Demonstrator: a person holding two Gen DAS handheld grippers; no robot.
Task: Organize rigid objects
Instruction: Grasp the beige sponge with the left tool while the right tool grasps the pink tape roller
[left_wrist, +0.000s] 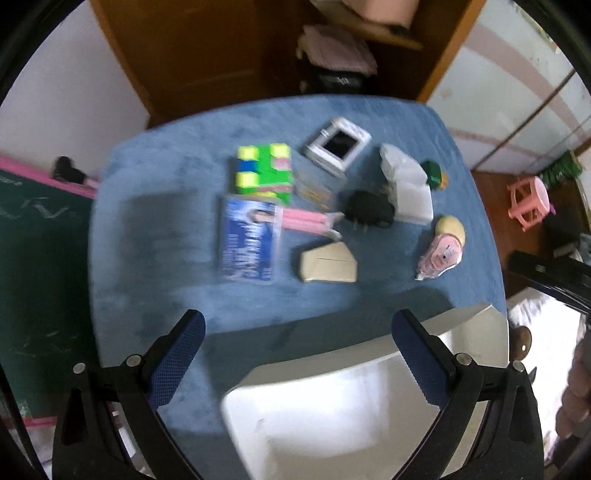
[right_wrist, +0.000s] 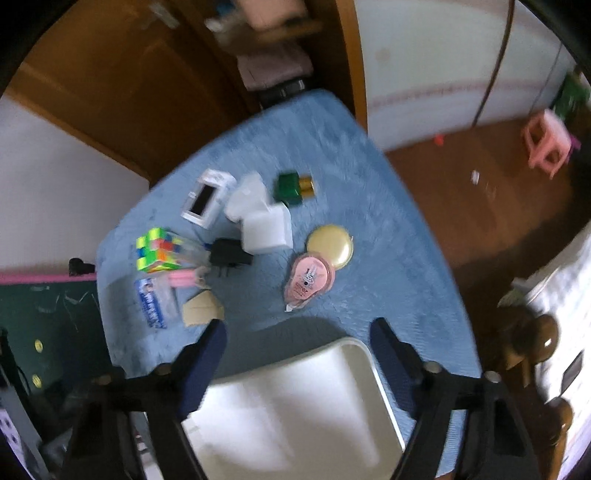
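Small rigid objects lie scattered on a blue table cloth (left_wrist: 155, 221): a green-yellow puzzle cube (left_wrist: 264, 173) (right_wrist: 159, 249), a blue card (left_wrist: 249, 240), a pink item (left_wrist: 306, 219), a black plug adapter (left_wrist: 369, 210) (right_wrist: 231, 254), a beige wedge (left_wrist: 328, 264) (right_wrist: 201, 308), a pink tape dispenser (left_wrist: 439, 256) (right_wrist: 310, 278), a round yellow compact (right_wrist: 330, 245), a white box (left_wrist: 410, 184) (right_wrist: 264, 219), a white device (left_wrist: 338, 146) (right_wrist: 207, 199) and a green bottle (right_wrist: 291, 188). A white tray (left_wrist: 351, 413) (right_wrist: 288, 410) sits at the near edge. My left gripper (left_wrist: 295, 354) and right gripper (right_wrist: 299, 350) are open and empty above the tray.
A wooden cabinet (left_wrist: 207, 48) stands behind the table. A green chalkboard (left_wrist: 33, 258) is on the left. A pink stool (right_wrist: 550, 142) stands on the brown floor at the right. The other gripper's black frame (left_wrist: 550, 277) shows at the right edge.
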